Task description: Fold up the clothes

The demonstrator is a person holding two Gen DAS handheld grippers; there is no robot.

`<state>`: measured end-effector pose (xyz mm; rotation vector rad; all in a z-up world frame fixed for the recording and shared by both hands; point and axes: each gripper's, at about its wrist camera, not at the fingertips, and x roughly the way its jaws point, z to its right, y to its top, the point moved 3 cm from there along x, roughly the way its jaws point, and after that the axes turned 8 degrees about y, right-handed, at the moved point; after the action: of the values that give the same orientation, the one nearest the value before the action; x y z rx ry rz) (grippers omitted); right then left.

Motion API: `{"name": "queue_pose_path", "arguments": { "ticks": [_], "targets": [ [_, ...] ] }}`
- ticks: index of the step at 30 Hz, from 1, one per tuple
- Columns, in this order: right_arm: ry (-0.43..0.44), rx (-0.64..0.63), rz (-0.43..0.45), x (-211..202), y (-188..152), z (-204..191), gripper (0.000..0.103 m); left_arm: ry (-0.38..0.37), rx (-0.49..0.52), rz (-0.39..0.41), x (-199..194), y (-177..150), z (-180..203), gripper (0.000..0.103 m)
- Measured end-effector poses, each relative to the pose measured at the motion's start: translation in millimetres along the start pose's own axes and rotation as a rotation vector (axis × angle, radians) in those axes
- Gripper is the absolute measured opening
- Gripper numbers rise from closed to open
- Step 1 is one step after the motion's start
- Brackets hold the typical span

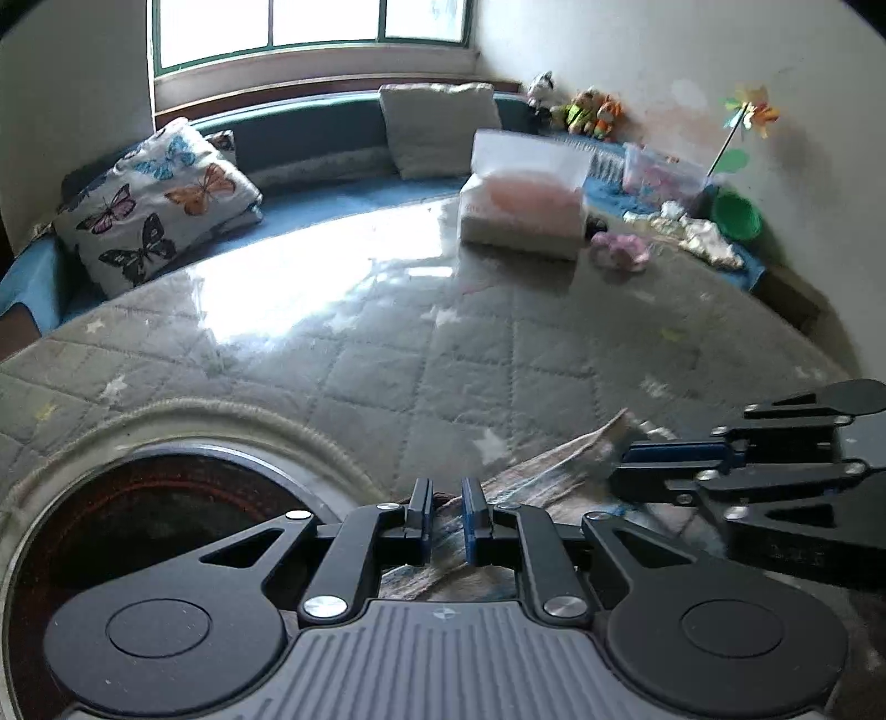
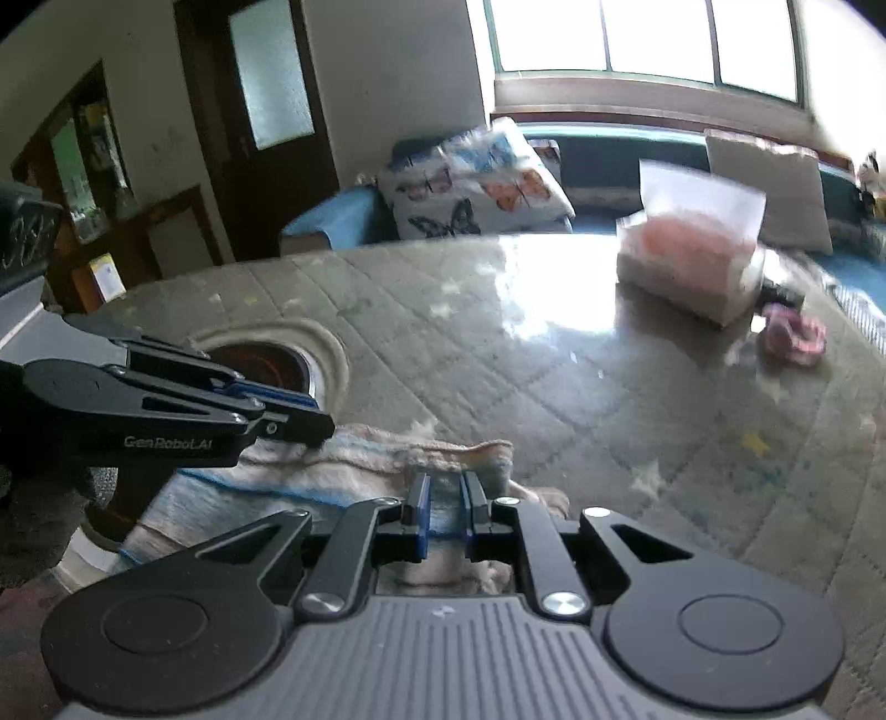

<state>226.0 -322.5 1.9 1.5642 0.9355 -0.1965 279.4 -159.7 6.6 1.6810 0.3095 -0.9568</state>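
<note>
- Plainly, in the left wrist view the left gripper is clenched on a fold of a pale striped garment at the near edge of the quilted tabletop; the right gripper pinches the same cloth alongside.
- From the right wrist view, the right gripper grasps the garment, bunched and seemingly mid-fold; flattening remains. A pink garment lies unfolded far off.

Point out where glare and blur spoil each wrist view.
Left wrist view: window glare washes out the glossy quilted table cover; the clear box is motion-smeared, while the left gripper, pinching the garment, is sharp. Right wrist view: glare sits by the same box, the window is blown out, and the pink cloth is blurred.
</note>
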Motion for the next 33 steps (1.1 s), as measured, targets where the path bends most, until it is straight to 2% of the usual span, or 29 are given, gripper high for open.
{"name": "queue_pose_path", "arguments": {
  "ticks": [9, 11, 13, 16, 22, 26, 30, 33],
  "targets": [
    [0.023, 0.021, 0.025, -23, -9, -2, 0.011, -0.005, -0.031, 0.025, -25, -8, -1, 0.016],
    [0.03, 0.021, 0.028, -32, -14, -7, 0.011, -0.004, -0.037, 0.023, -34, -14, -1, 0.023],
    [0.047, 0.021, 0.031, -41, -21, -13, 0.011, -0.006, -0.03, 0.022, -45, -25, 4, 0.03],
    [0.062, 0.006, 0.019, -53, -34, -22, 0.012, -0.012, -0.01, 0.025, -62, -43, 13, 0.03],
    [0.034, -0.006, -0.016, -63, -59, -24, 0.012, -0.043, 0.039, 0.047, -99, -80, 29, 0.03],
    [0.063, -0.019, 0.01, -82, -63, -36, 0.02, -0.059, 0.066, 0.059, -120, -103, 36, 0.03],
    [0.079, -0.086, -0.004, -86, -77, -53, 0.022, -0.062, 0.098, 0.051, -133, -128, 42, 0.03],
    [0.067, -0.138, -0.019, -87, -93, -60, 0.027, -0.033, 0.123, 0.039, -134, -143, 44, 0.03]
  ]
}}
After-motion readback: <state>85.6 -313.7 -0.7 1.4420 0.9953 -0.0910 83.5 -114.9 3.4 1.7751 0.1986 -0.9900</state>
